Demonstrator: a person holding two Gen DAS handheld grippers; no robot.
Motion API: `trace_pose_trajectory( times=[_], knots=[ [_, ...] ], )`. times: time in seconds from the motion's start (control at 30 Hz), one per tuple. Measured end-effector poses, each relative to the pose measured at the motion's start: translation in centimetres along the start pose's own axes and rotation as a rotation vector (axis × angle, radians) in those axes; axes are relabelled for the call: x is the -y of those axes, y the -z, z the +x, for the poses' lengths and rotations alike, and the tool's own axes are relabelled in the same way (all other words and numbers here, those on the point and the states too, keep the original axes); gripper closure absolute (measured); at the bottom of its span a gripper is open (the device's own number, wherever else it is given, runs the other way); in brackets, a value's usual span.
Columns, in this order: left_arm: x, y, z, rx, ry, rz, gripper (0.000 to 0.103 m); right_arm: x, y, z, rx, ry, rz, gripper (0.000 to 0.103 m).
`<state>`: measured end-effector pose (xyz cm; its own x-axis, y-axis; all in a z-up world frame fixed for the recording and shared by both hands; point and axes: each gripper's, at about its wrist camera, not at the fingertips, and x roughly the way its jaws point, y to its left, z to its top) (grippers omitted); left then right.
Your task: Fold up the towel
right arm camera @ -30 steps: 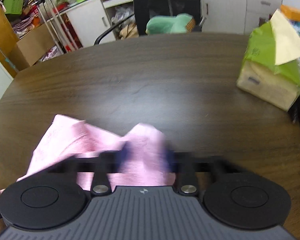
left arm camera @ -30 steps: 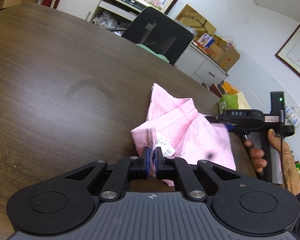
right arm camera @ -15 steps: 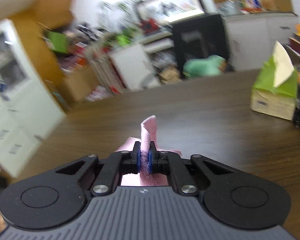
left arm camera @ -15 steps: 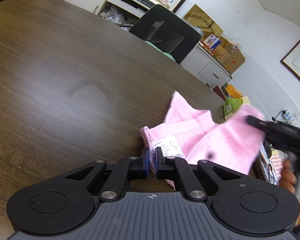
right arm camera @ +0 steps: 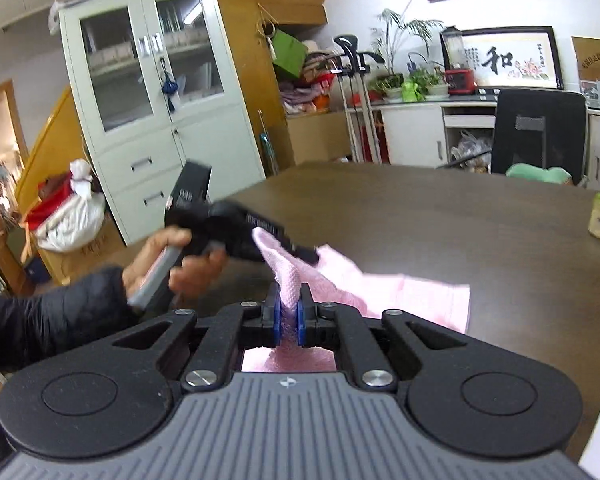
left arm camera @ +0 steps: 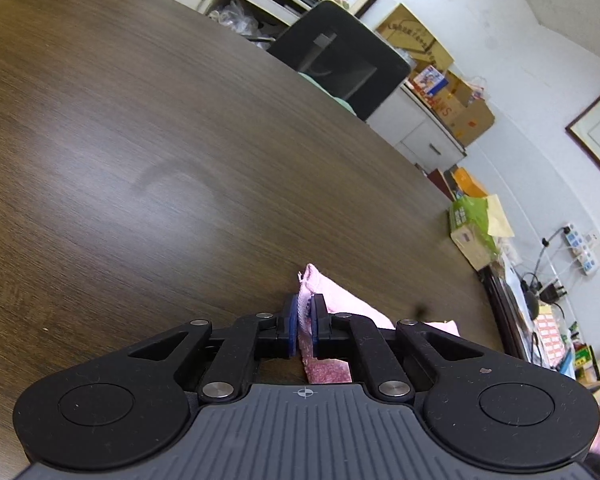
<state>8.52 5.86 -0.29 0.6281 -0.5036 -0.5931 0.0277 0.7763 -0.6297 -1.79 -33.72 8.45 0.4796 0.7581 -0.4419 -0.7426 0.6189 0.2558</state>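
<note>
while both claws pinch it, pink towel (right arm camera: pixel 380 288) stretched between left claw (left arm camera: pixel 304 326) & right claw (right arm camera: pixel 288 318), long axis across table (left arm camera: pixel 140 140)

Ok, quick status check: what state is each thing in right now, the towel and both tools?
Pink towel: partly spread on the table, two bunched parts lifted and pinched.
Left tool: shut on the towel.
Right tool: shut on the towel.
Tissue box: on the table, a sheet sticking out.
</note>
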Motion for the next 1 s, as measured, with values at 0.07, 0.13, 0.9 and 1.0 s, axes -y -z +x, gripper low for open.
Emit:
trace_pose_trajectory(
  times=[0.07, 0.13, 0.9, 1.0],
  knots=[
    [0.0, 0.0, 0.2, -0.015, 0.023, -0.004, 0.094, 0.2, 0.6, -0.1, -0.015, 0.017, 0.035, 0.093],
    [0.1, -0.1, 0.4, -0.024, 0.035, 0.001, 0.09, 0.6, 1.4, 0.0, -0.042, 0.049, 0.071, 0.091],
    [2.7, -0.3, 1.0, -0.052, 0.08, 0.097, 0.1, 2.8, 2.6, 1.4, -0.04, 0.252, 0.257, 0.034],
    [3.1, 0.1, 0.8, -0.061, 0.098, 0.108, 0.1, 4.4, 2.6, 1.9, -0.045, 0.277, 0.328, 0.034]
  ],
)
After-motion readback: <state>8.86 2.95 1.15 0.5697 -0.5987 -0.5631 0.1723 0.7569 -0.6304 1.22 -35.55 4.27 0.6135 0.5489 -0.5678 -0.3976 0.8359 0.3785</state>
